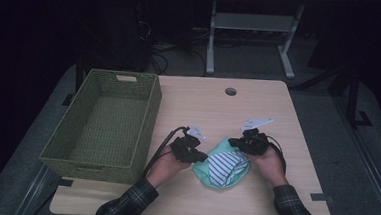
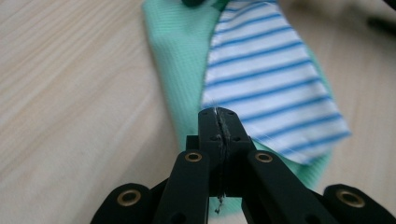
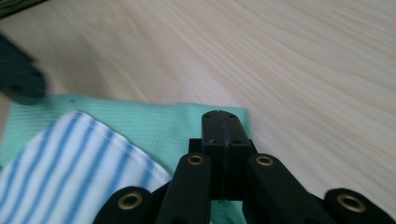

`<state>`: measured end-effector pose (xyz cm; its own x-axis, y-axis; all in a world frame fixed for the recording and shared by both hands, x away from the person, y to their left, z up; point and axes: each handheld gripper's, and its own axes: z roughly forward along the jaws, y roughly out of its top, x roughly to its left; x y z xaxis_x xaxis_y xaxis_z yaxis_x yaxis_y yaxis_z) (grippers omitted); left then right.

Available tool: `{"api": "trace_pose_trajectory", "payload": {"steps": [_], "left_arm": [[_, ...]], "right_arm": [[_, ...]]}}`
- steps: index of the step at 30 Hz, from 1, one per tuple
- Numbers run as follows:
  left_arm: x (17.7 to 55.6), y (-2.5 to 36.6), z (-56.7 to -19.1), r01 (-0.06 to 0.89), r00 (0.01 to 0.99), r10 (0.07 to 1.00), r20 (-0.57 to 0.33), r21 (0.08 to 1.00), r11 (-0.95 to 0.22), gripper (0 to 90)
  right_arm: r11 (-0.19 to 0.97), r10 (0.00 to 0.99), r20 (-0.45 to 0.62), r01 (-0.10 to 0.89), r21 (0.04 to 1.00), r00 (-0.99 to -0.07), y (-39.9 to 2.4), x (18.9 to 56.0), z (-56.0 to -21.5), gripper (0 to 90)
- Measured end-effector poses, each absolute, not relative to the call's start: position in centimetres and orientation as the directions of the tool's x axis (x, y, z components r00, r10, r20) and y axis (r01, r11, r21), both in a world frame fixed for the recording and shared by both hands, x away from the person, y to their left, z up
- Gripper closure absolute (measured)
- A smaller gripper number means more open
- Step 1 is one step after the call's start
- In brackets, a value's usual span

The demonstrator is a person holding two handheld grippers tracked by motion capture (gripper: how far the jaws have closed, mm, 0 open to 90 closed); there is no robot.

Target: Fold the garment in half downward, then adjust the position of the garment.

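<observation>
You are holding the left gripper [image 1: 199,155] at the left edge of a folded mint-green waffle-knit cloth [image 1: 205,170] topped by a white cloth with blue stripes [image 1: 225,165], jaws pressed together; whether fabric is pinched between them cannot be told. Your right gripper [image 1: 235,143] is resting at the green cloth's far right corner, jaws likewise pressed together. The bundle is lying on the light wooden table [image 1: 259,104], well right of the green woven basket [image 1: 106,152].

A light wooden table [image 1: 273,117] fills the frame's middle, bearing a green woven basket [image 1: 105,125] at left and folded cloths [image 1: 222,168] at lower centre.
</observation>
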<state>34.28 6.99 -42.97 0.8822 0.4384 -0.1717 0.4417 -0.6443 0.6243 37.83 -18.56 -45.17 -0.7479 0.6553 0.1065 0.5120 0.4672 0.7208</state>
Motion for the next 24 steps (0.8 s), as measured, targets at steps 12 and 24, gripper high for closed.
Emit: {"api": "trace_pose_trajectory", "payload": {"steps": [12,24], "left_arm": [[31.4,7.4,-44.8,0.431,0.892,0.426,-0.152,0.569,-0.700,89.1],[32.4,7.9,-45.3,0.442,0.882,0.457,-0.116,0.544,-0.714,89.5]], "right_arm": [[0.497,0.671,0.095,0.541,0.679,-0.736,-19.1,38.5,-46.5,89.8],[0.512,0.663,0.098,0.545,0.664,-0.742,-19.4,38.2,-46.7,89.8]]}}
